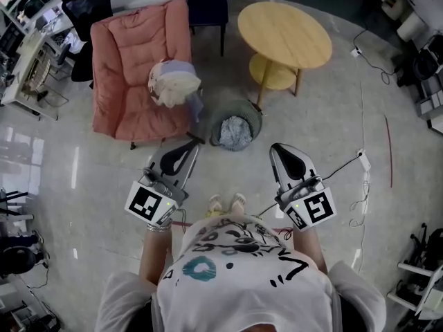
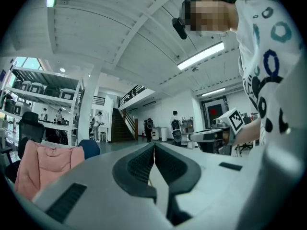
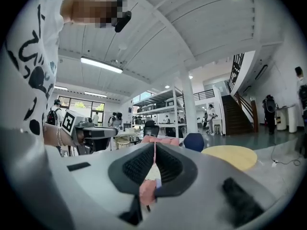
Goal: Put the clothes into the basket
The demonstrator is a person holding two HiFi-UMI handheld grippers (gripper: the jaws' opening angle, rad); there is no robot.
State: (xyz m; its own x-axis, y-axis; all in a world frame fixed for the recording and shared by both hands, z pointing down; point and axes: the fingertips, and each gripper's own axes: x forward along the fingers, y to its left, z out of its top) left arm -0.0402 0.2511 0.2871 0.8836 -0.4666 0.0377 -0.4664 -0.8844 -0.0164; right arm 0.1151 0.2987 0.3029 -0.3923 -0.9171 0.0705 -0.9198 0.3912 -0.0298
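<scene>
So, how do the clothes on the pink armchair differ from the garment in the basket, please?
The clothes on the armchair are cream and lilac; the garment in the basket is blue-grey. The clothes are heaped on the seat; the garment lies in the basket on the floor. Both are crumpled.

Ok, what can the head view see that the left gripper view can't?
Only the head view shows the basket on the floor, the clothes pile on the pink chair and the round table. Only the left gripper view shows the staircase, the shelves and the ceiling lights. Both show that chair and the right gripper.
</scene>
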